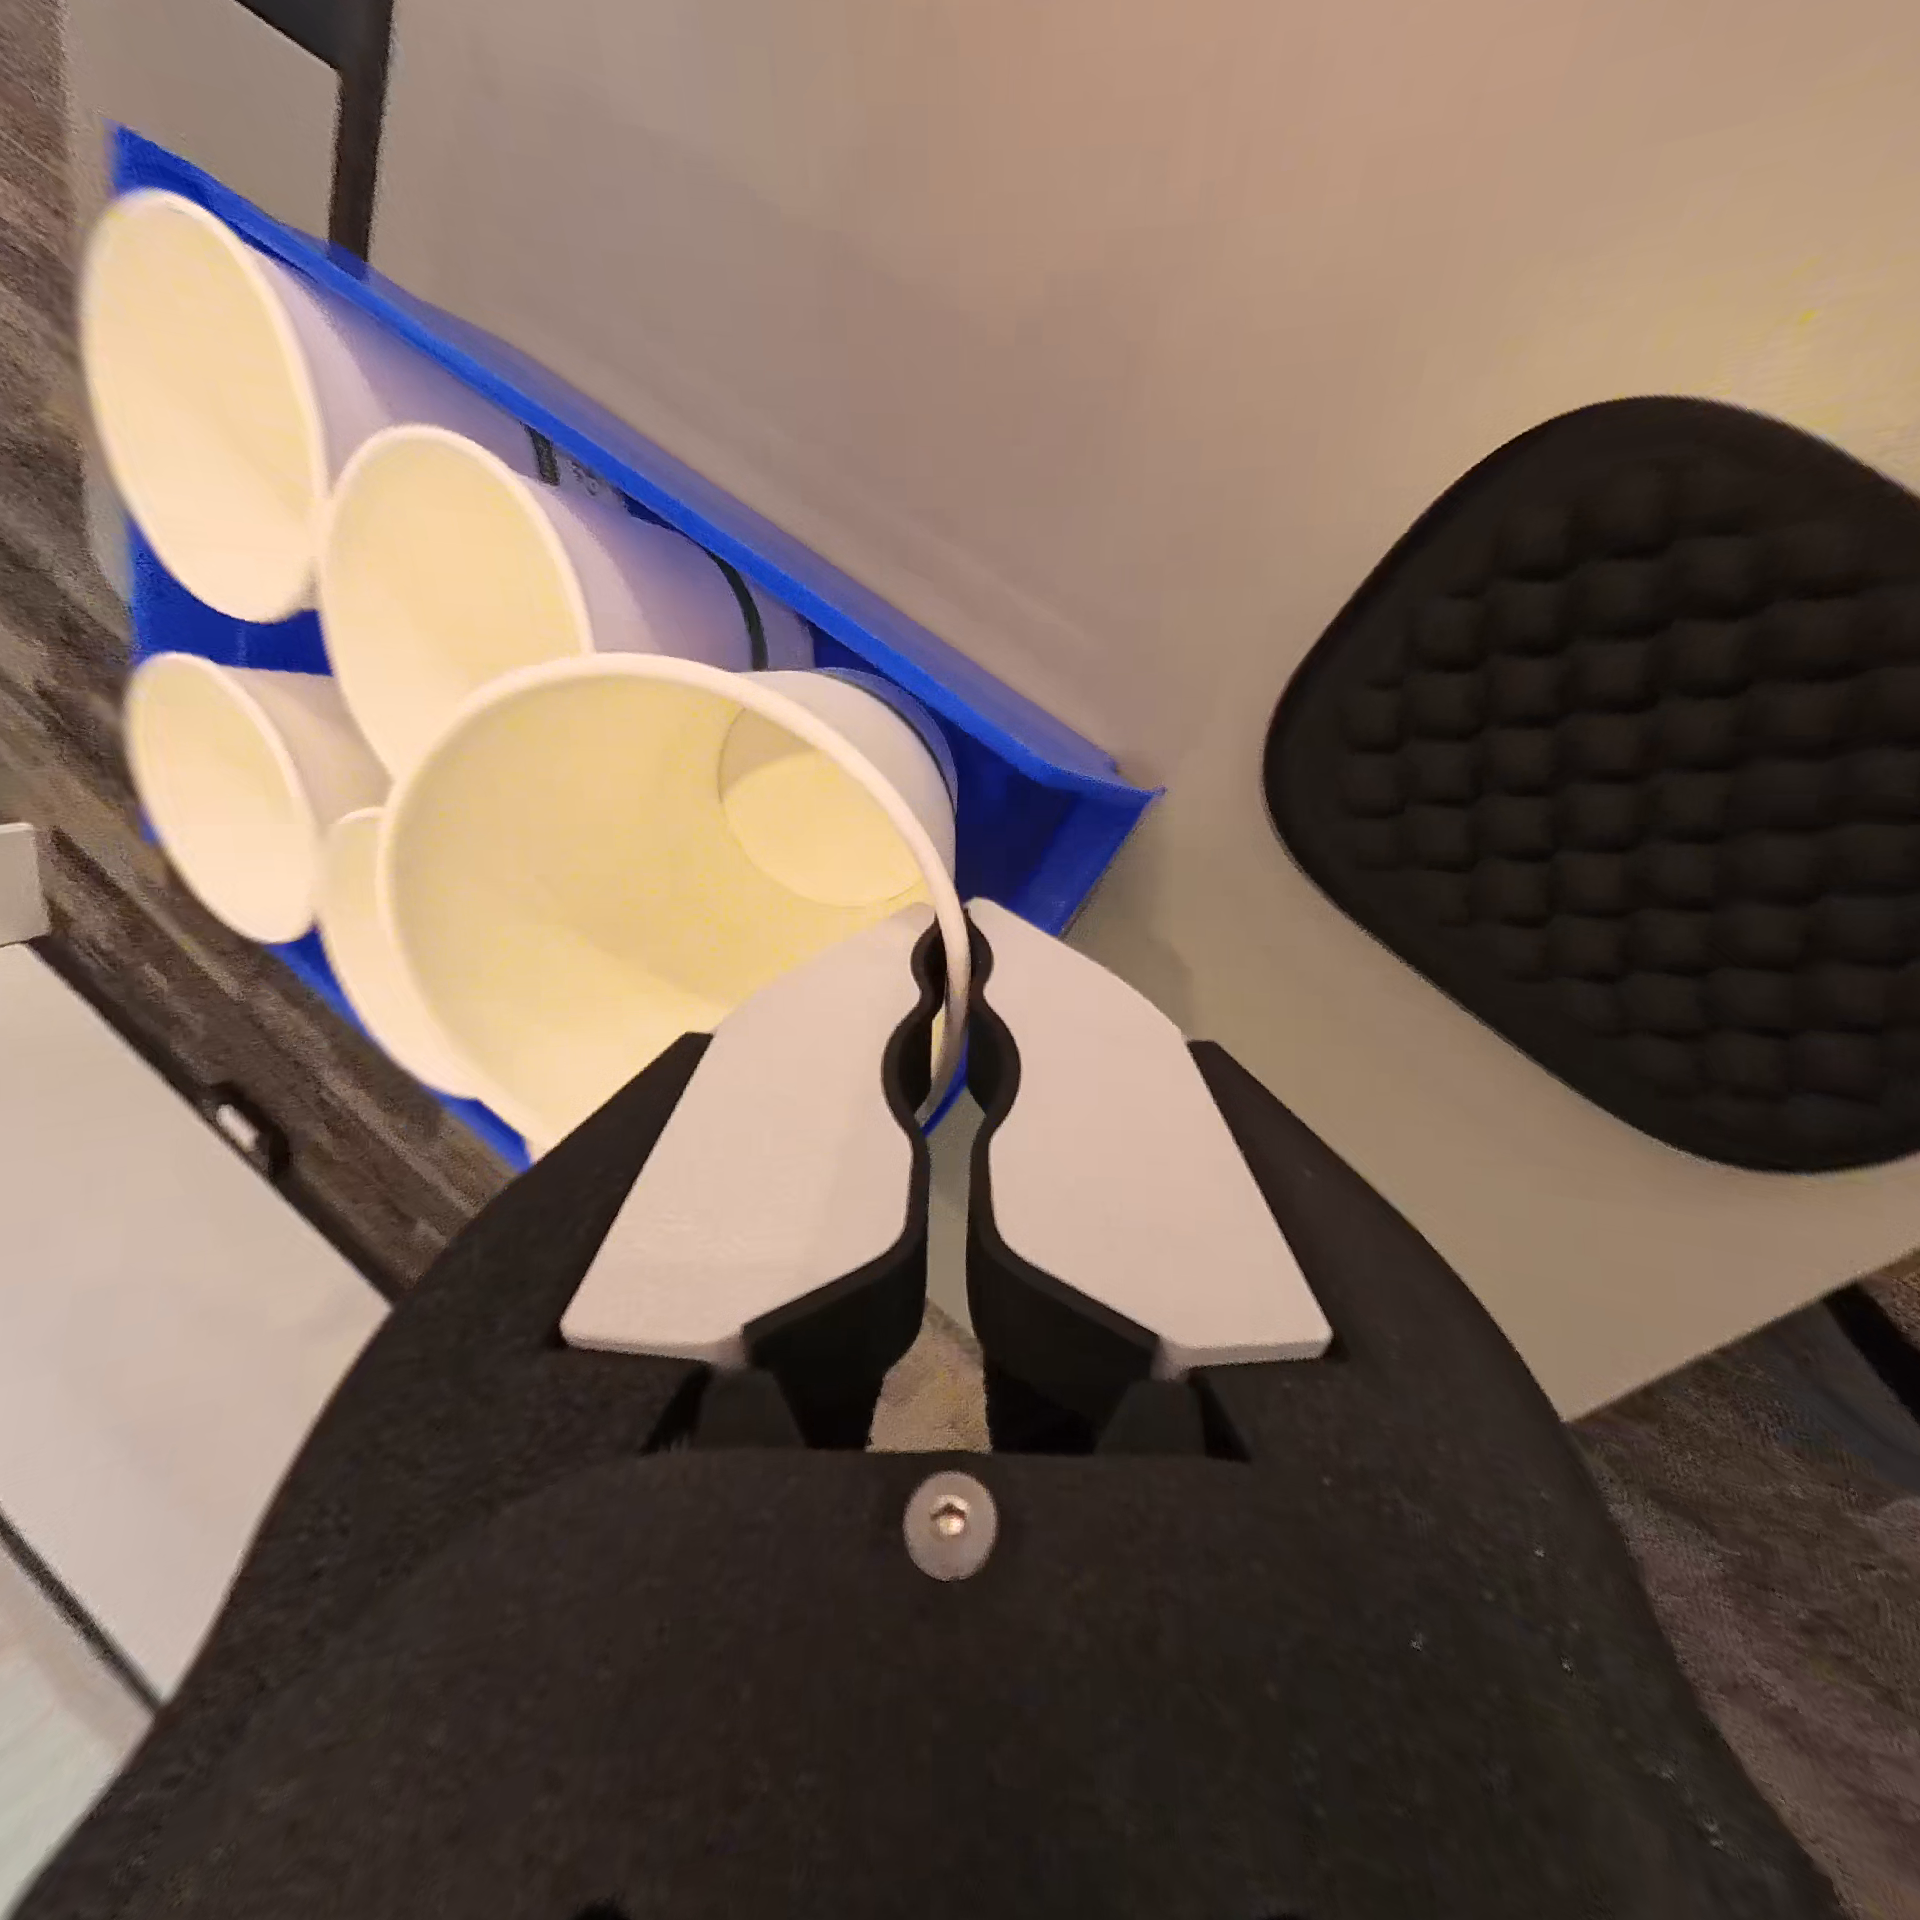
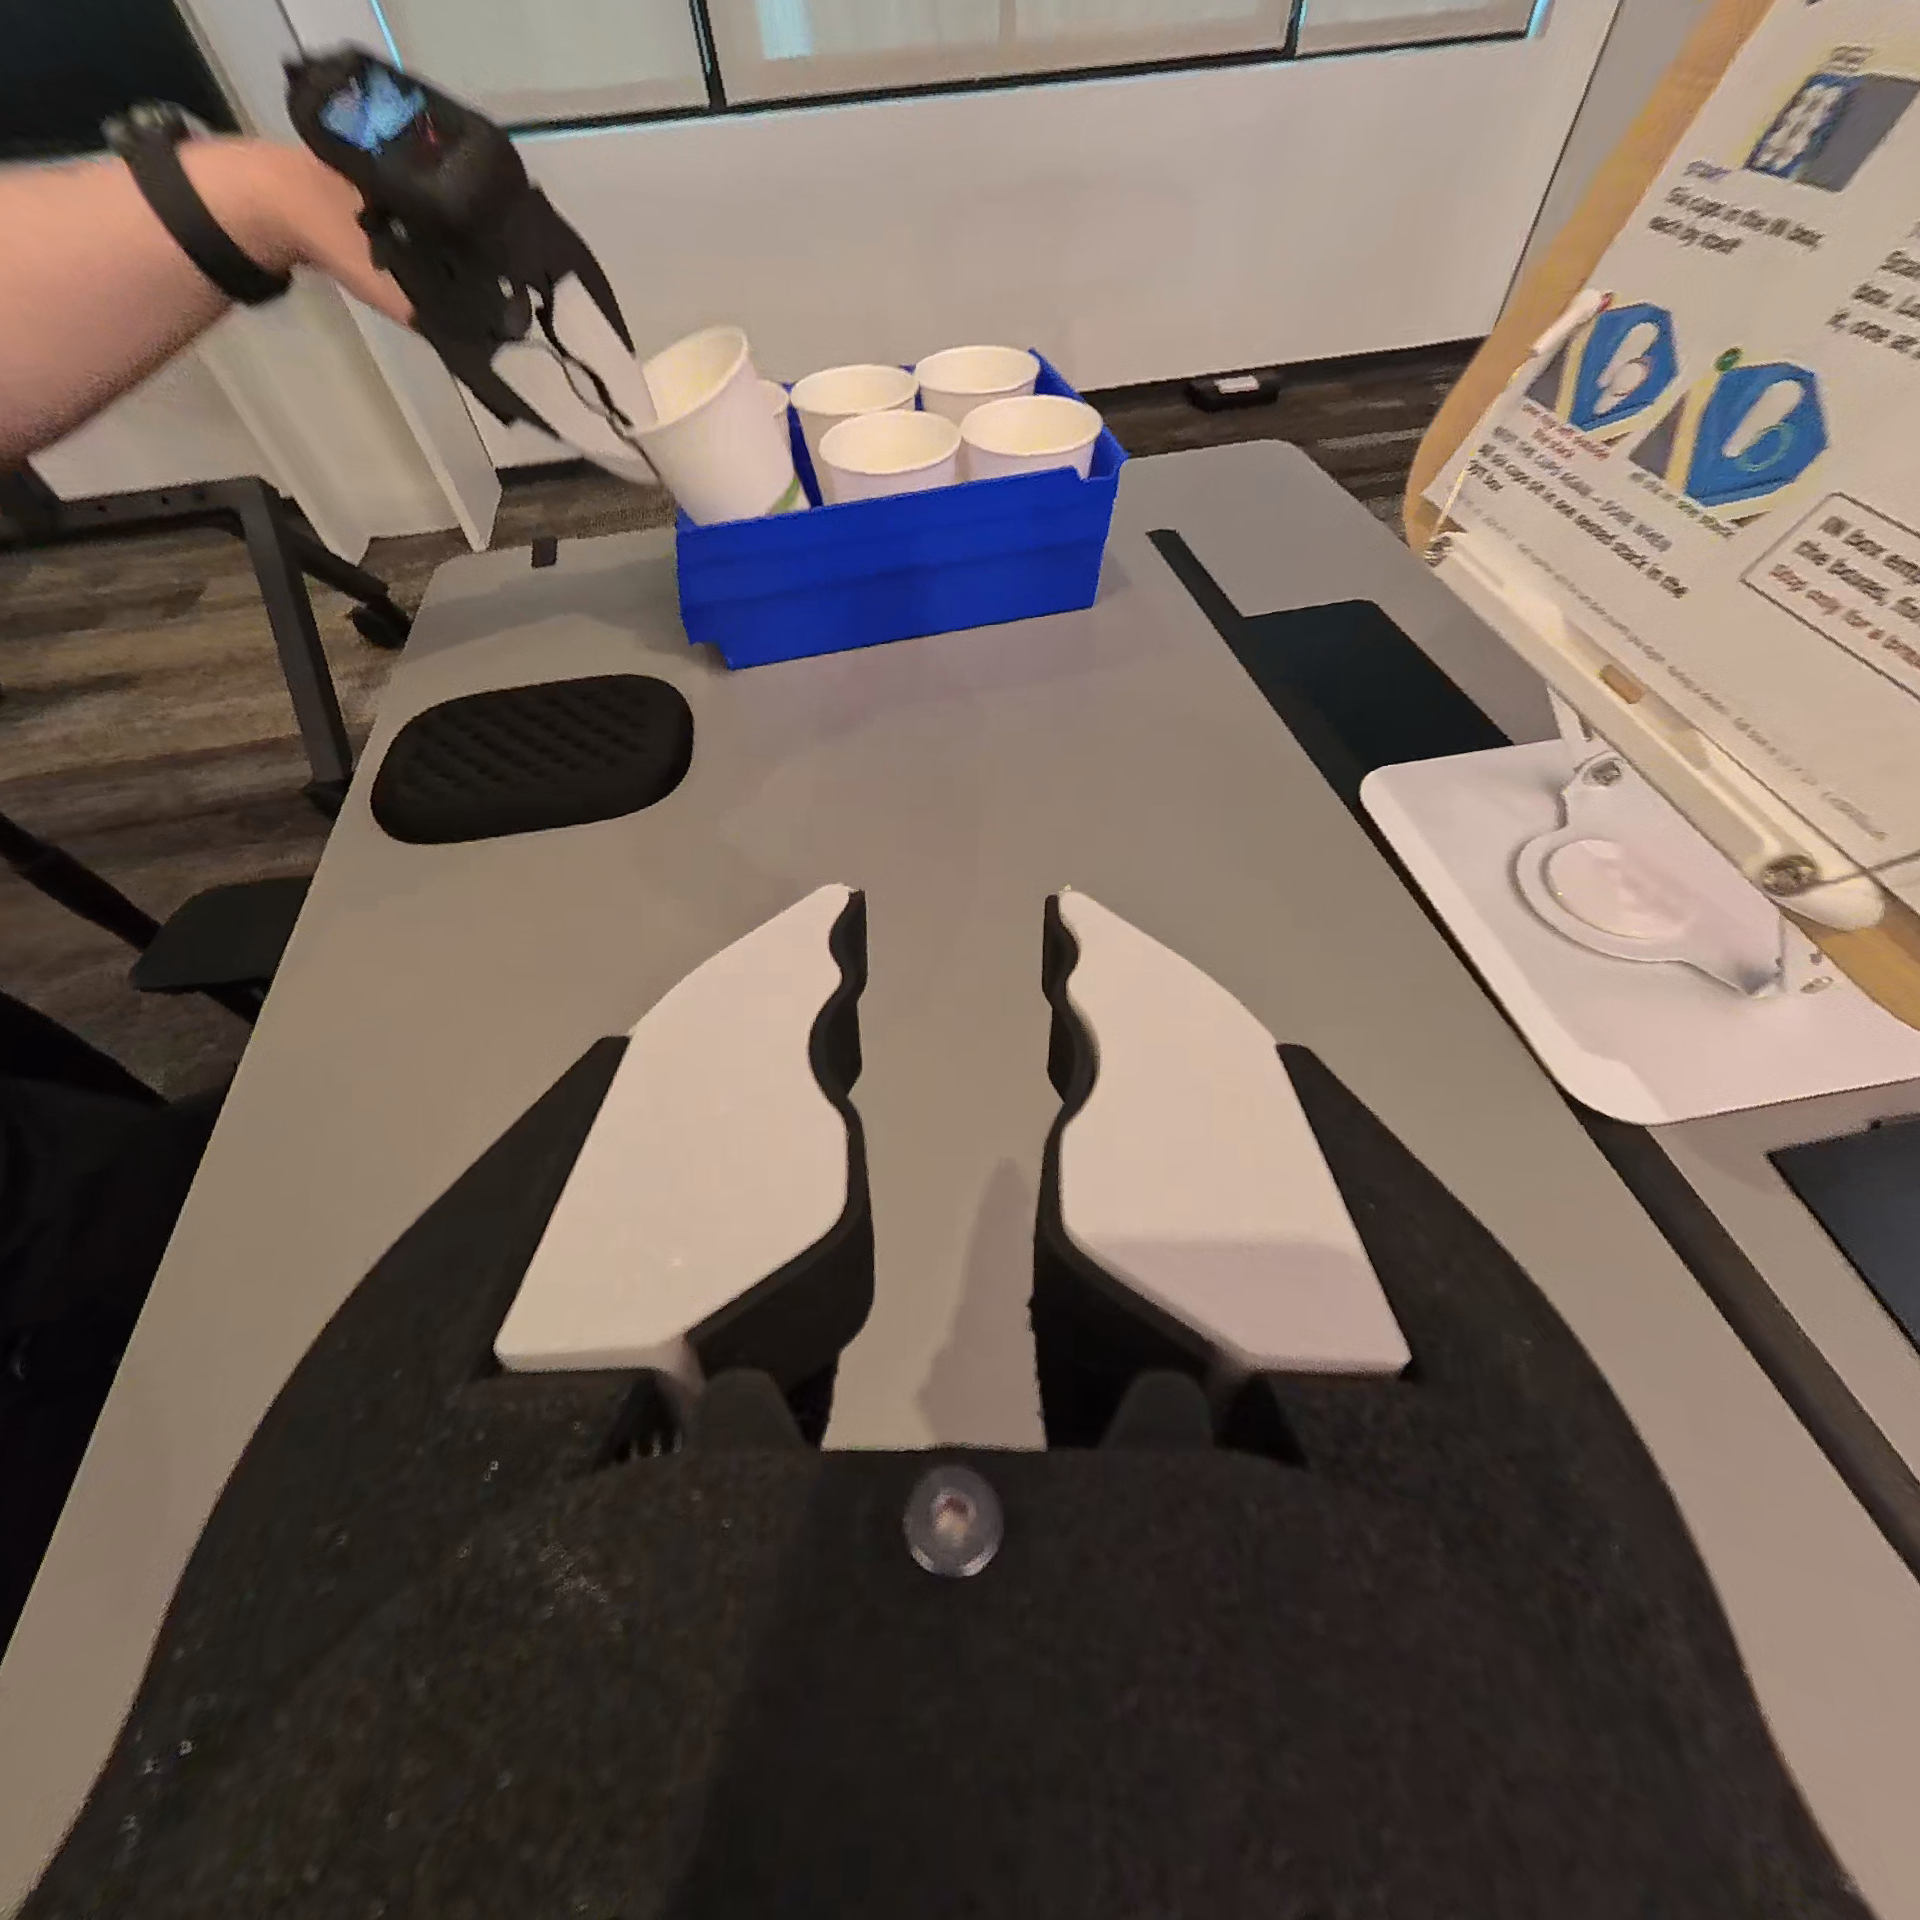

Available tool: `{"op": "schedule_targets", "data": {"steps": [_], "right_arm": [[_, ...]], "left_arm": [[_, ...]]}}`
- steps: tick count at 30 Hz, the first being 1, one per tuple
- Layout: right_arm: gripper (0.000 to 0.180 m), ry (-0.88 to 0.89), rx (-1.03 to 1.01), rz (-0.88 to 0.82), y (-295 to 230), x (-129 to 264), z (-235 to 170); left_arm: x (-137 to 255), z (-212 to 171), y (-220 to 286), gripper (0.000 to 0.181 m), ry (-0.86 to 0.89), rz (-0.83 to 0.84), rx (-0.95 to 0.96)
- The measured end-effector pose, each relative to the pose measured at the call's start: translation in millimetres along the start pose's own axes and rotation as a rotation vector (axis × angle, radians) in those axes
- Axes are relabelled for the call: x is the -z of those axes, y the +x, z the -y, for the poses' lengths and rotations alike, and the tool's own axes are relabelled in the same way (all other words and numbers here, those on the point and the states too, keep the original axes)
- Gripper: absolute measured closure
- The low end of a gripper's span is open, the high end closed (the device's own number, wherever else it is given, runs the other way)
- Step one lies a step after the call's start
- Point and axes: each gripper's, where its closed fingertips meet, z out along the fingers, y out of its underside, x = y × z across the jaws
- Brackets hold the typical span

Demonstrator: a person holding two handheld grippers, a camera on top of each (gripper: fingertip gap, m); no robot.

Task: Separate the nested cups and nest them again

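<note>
In the left wrist view, the left gripper (image 1: 951, 997) has its fingers pinched on the rim of a white paper cup (image 1: 665, 883), one finger inside the wall and one outside. That cup sits tilted in the near end of the blue bin (image 1: 1049, 831), with at least one more cup nested in it, while other cups (image 1: 208, 405) stand singly in the far end. The grey tabletop (image 1: 1039, 364) and a black textured pad (image 1: 1621, 790) lie alongside. In the right wrist view, four single cups (image 2: 1029, 436) stand in the bin's right compartment and the held cup leans in the left one, so separation looks mostly done, with re-nesting yet to come. The person's left hand (image 2: 312, 229) reaches in from the upper left, angling the gripper down and rightward onto the cup's near rim. The right gripper (image 2: 951, 914) hovers low over the near table, well back from the bin, fingers apart and empty. A propped instruction board (image 2: 1704, 436) stands on the right.
</note>
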Motion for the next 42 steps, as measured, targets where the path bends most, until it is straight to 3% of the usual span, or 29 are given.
{"op": "schedule_targets", "data": {"steps": [4, 10, 16, 20, 33, 42], "right_arm": [[0.148, -0.012, 0.102, 0.006, -19, -19, 8], [0.137, 0.071, 0.318, 0.059, -83, -57, 38], [0.107, 0.155, 0.350, 0.045, -112, -72, 54], [0.101, 0.198, 0.285, 0.115, -118, -70, 57], [0.093, 0.153, 0.344, 0.278, -140, -74, 41], [0.088, 0.181, 0.240, 0.465, -156, -69, 40]], "left_arm": [[48, 26, 0, 0.181, 0.021, 0.021, -0.081], [111, 129, 34, 0.181, 0.203, -0.034, -0.266], [134, 221, 98, 0.181, 0.330, -0.138, -0.500], [136, 257, 128, 0.181, 0.347, -0.137, -0.641], [132, 281, 168, 0.181, 0.339, -0.224, -0.768], [132, 281, 181, 0.181, 0.351, -0.229, -0.817]]}}
